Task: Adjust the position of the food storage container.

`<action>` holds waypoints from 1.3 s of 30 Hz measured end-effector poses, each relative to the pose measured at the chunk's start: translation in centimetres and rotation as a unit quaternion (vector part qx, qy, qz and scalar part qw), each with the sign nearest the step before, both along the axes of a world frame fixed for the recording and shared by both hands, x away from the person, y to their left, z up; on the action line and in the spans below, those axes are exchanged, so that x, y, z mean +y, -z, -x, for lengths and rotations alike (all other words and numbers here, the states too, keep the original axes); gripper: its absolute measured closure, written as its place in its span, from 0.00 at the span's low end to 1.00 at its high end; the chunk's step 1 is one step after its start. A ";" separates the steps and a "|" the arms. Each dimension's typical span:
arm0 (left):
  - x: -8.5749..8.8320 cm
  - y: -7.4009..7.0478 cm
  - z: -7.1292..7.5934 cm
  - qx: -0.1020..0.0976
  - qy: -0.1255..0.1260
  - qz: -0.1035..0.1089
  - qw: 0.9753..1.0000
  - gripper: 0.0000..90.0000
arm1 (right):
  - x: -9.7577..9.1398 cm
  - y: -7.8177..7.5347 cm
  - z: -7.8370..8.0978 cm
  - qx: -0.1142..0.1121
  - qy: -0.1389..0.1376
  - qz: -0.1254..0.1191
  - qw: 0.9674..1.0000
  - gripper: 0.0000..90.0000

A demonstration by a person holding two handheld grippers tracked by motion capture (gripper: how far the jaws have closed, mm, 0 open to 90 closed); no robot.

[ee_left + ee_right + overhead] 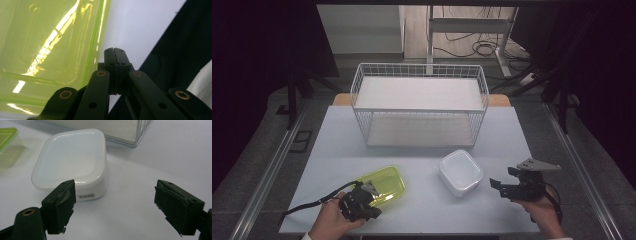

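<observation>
My two hands, low and apart

My left gripper [371, 189] has its jaws pressed together; my right gripper [498, 186] has them wide apart.

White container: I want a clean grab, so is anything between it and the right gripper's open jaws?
Nothing visible. The right gripper faces the white container across bare table, jaws wide apart. The green container and wire rack sit off that line.

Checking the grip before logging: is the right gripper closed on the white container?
No, the right gripper stands open, short of the white container.
</observation>
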State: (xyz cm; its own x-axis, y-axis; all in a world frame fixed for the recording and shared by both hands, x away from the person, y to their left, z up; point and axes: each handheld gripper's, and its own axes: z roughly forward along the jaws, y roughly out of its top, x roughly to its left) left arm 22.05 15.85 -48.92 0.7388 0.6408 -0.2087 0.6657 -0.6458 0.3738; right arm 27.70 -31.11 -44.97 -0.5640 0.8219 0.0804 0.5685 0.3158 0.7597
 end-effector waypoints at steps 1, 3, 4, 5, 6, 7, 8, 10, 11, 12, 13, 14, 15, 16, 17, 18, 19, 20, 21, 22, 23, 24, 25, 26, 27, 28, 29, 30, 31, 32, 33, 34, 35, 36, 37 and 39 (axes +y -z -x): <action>0.2 0.0 -0.1 0.000 -0.003 0.000 1.000 1.00 | 0.0 0.0 0.0 0.000 0.000 0.000 1.000 0.19; 0.6 0.0 -0.3 -0.001 -0.008 0.001 1.000 1.00 | 0.0 0.0 0.0 0.000 0.000 0.000 1.000 0.19; 0.7 0.0 -0.4 -0.001 -0.010 0.000 1.000 1.00 | 0.0 0.0 0.0 0.000 0.000 0.000 1.000 0.19; 0.9 0.0 -0.5 -0.001 -0.012 0.002 1.000 1.00 | 0.0 0.0 0.0 -0.001 -0.001 0.000 1.000 0.19; 0.9 0.0 -0.5 -0.001 -0.012 0.002 1.000 1.00 | 0.0 0.0 0.0 -0.001 -0.001 0.000 1.000 0.19; 1.2 0.0 -0.6 -0.002 -0.016 0.000 1.000 1.00 | 0.0 0.0 0.0 0.000 -0.001 0.001 1.000 0.19; 1.2 0.0 -0.6 -0.002 -0.016 0.000 1.000 1.00 | 0.0 0.0 0.0 0.001 -0.001 0.001 1.000 0.19; 1.7 0.0 -0.9 -0.004 -0.022 0.002 1.000 1.00 | 0.0 0.1 0.0 0.001 -0.001 0.001 1.000 0.19; 1.8 -0.1 -0.9 -0.004 -0.024 0.003 1.000 1.00 | 0.0 0.1 0.0 0.001 -0.001 0.001 1.000 0.19; 1.9 -0.1 -0.9 -0.003 -0.024 0.006 1.000 1.00 | 0.0 0.1 0.0 0.001 -0.001 0.001 1.000 0.19; 1.9 -0.1 -0.9 -0.003 -0.024 0.006 1.000 1.00 | 0.0 0.1 0.0 0.001 -0.001 0.001 1.000 0.19; 1.9 -0.1 -0.9 -0.003 -0.024 0.006 1.000 1.00 | 0.0 0.1 0.0 0.001 -0.001 0.001 1.000 0.19; 1.9 -0.1 -0.9 -0.004 -0.024 0.007 1.000 1.00 | 0.0 0.1 0.0 0.001 0.000 0.001 1.000 0.19; 1.9 -0.1 -0.9 -0.004 -0.024 0.008 1.000 1.00 | 0.0 0.0 0.0 0.000 0.000 0.000 1.000 0.19; 2.0 -0.2 -0.9 -0.003 -0.024 0.008 1.000 1.00 | 0.0 0.0 0.0 0.000 0.000 -0.001 1.000 0.19; 2.1 -0.3 -0.9 -0.004 -0.025 0.010 1.000 1.00 | 0.1 -0.1 0.0 -0.001 0.000 -0.001 1.000 0.19; 2.1 -0.3 -0.9 -0.004 -0.025 0.010 1.000 1.00 | 0.1 -0.1 0.0 -0.001 0.000 -0.001 1.000 0.19; 2.2 -0.3 -0.8 -0.004 -0.025 0.012 1.000 1.00 | 0.1 -0.1 0.0 -0.001 0.000 -0.002 1.000 0.19; 2.3 -0.7 -0.7 0.002 -0.020 0.033 0.999 1.00 | 0.0 -0.2 0.0 -0.003 0.000 -0.004 1.000 0.19; 2.4 -1.1 -0.5 0.005 -0.019 0.052 0.998 1.00 | 0.0 -0.2 0.1 -0.002 0.000 -0.008 1.000 0.19; 2.4 -1.1 -0.5 0.005 -0.019 0.052 0.998 1.00 | -0.1 -0.2 0.0 -0.001 -0.001 -0.014 1.000 0.19; 2.6 -1.5 -0.4 0.004 -0.019 0.063 0.998 1.00 | -0.1 -0.2 0.0 -0.001 0.000 -0.018 1.000 0.19; 3.1 -2.3 -0.3 -0.009 -0.027 0.068 0.997 1.00 | -0.1 -0.2 0.0 0.000 0.001 -0.019 1.000 0.19; 3.6 -2.6 -0.3 -0.015 -0.031 0.073 0.997 1.00 | -0.1 -0.3 0.0 0.000 0.001 -0.019 1.000 0.19; 3.6 -2.6 -0.3 -0.015 -0.031 0.073 0.997 1.00 | -0.1 -0.3 0.0 0.000 0.001 -0.019 1.000 0.19; 4.0 -2.9 -0.3 -0.020 -0.040 0.076 0.996 1.00 | -0.1 -0.3 0.0 -0.001 0.002 -0.020 1.000 0.19; 5.1 -3.3 -0.5 -0.028 -0.056 0.081 0.995 1.00 | 0.0 -0.4 0.1 -0.004 0.003 -0.019 1.000 0.19; 5.7 -3.4 -0.7 -0.032 -0.066 0.084 0.994 1.00 | 0.1 -0.5 0.1 -0.005 0.003 -0.020 1.000 0.19; 6.3 -3.4 -0.8 -0.036 -0.077 0.082 0.993 1.00 | 0.2 -0.6 0.2 -0.006 0.003 -0.020 1.000 0.19; 6.3 -3.4 -0.8 -0.036 -0.077 0.082 0.993 1.00 | 0.2 -0.6 0.2 -0.006 0.003 -0.020 1.000 0.19; 7.6 -3.3 -1.3 -0.040 -0.102 0.077 0.991 1.00 | 0.5 -0.8 0.3 -0.008 0.000 -0.022 1.000 0.19; 7.6 -3.3 -1.3 -0.040 -0.102 0.077 0.991 1.00 | 0.6 -0.9 0.3 -0.008 -0.002 -0.023 1.000 0.19; 8.7 -2.9 -1.7 -0.040 -0.124 0.074 0.989 1.00 | 0.8 -1.0 0.4 -0.009 -0.003 -0.022 1.000 0.19; 9.4 -2.5 -2.0 -0.039 -0.141 0.068 0.987 1.00 | 0.9 -1.0 0.4 -0.011 -0.004 -0.021 1.000 0.19; 9.8 -2.1 -2.2 -0.036 -0.152 0.065 0.986 1.00 | 1.1 -1.1 0.4 -0.011 -0.006 -0.022 1.000 0.19; 10.7 -1.3 -2.7 -0.030 -0.165 0.050 0.984 1.00 | 1.3 -1.2 0.5 -0.012 -0.007 -0.022 1.000 0.19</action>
State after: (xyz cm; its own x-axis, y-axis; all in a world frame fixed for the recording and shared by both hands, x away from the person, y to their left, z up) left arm 24.70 26.50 -47.60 0.5065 0.8266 -0.2453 0.8077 -0.3552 0.4706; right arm 27.20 -29.80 -43.77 -0.5782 0.8093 0.1034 0.5457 0.2894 0.7864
